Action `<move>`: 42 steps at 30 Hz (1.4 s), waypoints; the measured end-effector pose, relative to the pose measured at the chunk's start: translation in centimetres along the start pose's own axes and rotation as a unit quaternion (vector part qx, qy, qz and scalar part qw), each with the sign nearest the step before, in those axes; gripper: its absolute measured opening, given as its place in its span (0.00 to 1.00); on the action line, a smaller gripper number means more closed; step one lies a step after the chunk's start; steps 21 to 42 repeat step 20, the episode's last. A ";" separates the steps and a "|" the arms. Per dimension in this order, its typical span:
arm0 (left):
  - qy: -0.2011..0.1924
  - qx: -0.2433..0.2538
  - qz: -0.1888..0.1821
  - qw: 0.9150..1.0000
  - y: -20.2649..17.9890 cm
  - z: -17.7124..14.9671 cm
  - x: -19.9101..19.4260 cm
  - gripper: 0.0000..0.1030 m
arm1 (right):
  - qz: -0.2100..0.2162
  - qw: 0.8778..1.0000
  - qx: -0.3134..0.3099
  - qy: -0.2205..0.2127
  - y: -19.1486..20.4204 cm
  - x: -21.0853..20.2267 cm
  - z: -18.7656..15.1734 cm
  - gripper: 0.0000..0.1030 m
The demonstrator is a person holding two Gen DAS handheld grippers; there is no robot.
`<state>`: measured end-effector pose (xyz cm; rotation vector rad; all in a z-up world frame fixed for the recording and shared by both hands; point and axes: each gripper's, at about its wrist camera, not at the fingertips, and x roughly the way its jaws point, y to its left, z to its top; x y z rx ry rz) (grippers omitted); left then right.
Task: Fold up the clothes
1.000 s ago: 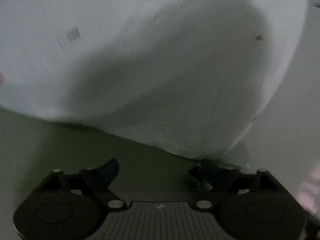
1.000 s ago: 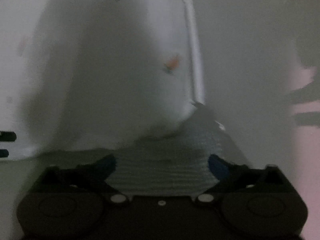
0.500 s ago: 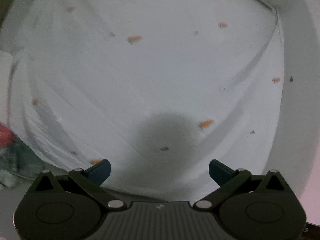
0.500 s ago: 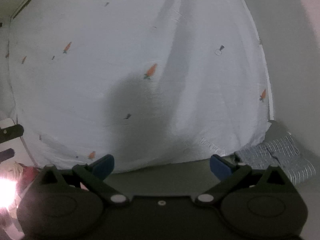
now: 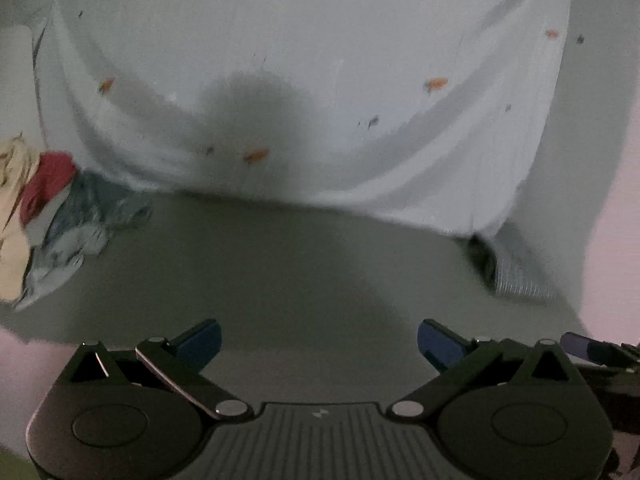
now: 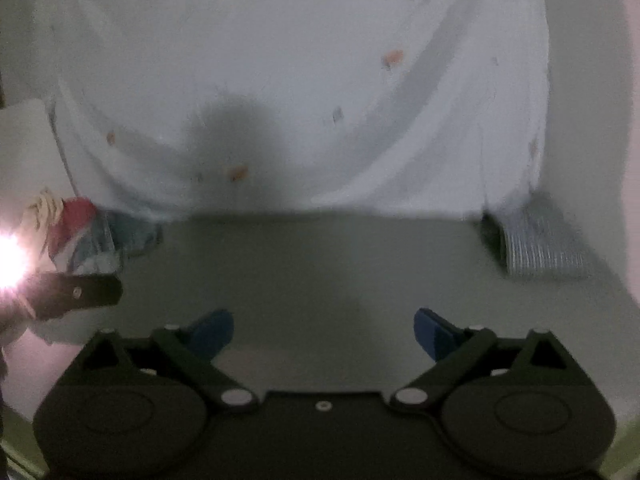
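Both tongs hang spread and empty above the bare grey surface: the left tongs and the right tongs. The white carrot-print cloth lies spread at the far side, a grey ribbed garment at its right corner, crumpled clothes left.

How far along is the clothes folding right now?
The white carrot-print garment lies spread on the grey surface, creased, not yet visibly folded. Both the left gripper and right gripper are open, holding nothing. A crumpled pile of clothes waits at left.
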<state>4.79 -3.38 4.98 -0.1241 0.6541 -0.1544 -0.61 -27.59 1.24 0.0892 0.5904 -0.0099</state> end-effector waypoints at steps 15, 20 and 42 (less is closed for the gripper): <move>0.034 -0.009 0.023 0.999 2.0 -3.7 -3.9 1.00 | -0.009 0.999 -0.050 0.020 4.4 -6.1 -4.8 0.93; 0.037 -0.008 0.024 0.999 2.3 -4.3 -4.9 1.00 | -0.011 0.998 -0.049 0.024 4.7 -7.2 -5.7 0.93; 0.037 -0.008 0.024 0.999 2.3 -4.3 -4.9 1.00 | -0.011 0.998 -0.049 0.024 4.7 -7.2 -5.7 0.93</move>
